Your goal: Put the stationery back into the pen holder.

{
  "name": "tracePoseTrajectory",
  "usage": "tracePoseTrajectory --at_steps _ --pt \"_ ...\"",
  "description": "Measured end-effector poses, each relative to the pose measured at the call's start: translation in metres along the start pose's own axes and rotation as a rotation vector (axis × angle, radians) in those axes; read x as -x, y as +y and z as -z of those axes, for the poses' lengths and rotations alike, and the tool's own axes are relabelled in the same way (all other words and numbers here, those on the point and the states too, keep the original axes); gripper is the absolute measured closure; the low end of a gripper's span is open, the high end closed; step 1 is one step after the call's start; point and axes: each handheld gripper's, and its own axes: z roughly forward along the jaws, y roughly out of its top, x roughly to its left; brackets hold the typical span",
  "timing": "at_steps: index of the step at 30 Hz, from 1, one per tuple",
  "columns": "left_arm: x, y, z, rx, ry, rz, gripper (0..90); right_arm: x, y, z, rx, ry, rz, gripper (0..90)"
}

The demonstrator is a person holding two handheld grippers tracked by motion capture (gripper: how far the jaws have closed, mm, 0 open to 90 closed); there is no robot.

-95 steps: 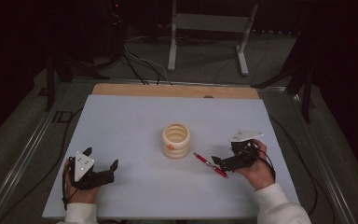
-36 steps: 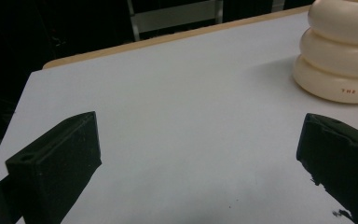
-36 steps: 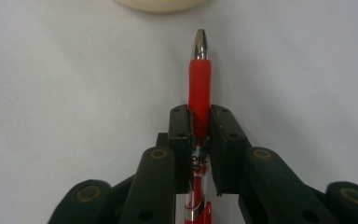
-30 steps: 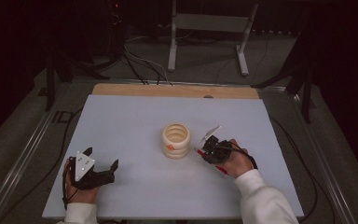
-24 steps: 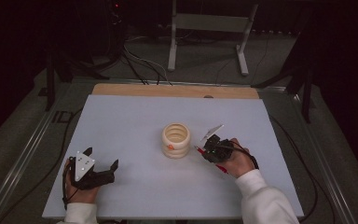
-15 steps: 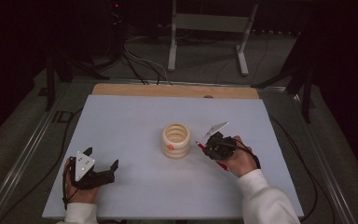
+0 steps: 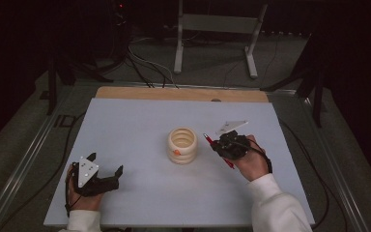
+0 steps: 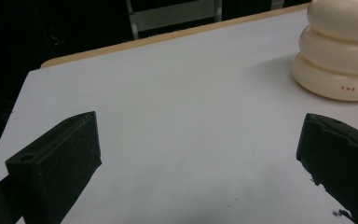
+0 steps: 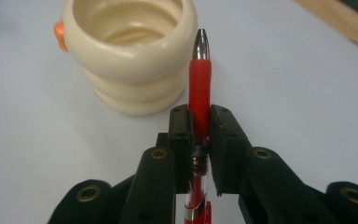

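A cream ribbed cup [image 7: 182,145] with an orange spot on its side stands upright at the middle of the white table [image 7: 135,121]. Just right of it my right gripper [image 7: 218,143] is shut on a red pen [image 7: 206,138], held off the table. In the right gripper view the pen [image 9: 199,88] runs between the jaws, its silver tip pointing past the rim of the cup [image 9: 126,51]. My left gripper [image 7: 105,168] rests open near the table's front left corner. In the left gripper view nothing lies between its two black jaws, and the cup [image 8: 338,51] is at the upper right.
A wooden strip [image 7: 183,94] edges the table's far side. Behind it, a grey metal stand [image 7: 217,34] and cables lie on the dark floor. Metal rails [image 7: 24,159] run along both sides of the table.
My right gripper has lifted the red pen off the table beside the cup and risen a little. The left gripper has not moved.
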Motion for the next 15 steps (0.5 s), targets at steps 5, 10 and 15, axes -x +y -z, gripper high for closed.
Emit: tracePoseTrajectory --at_steps 5,10,15 --pt "0.000 0.000 0.000 0.001 0.001 0.001 0.3 0.000 0.003 0.004 0.050 -0.010 -0.007 80.5" --pt "0.000 0.000 0.000 0.001 0.001 0.000 0.3 0.000 0.007 0.007 0.090 -0.014 -0.014 80.5" --pt "0.000 0.000 0.000 0.003 0.001 0.000 0.2 -0.001 0.012 0.009 0.118 -0.011 -0.017 80.4"
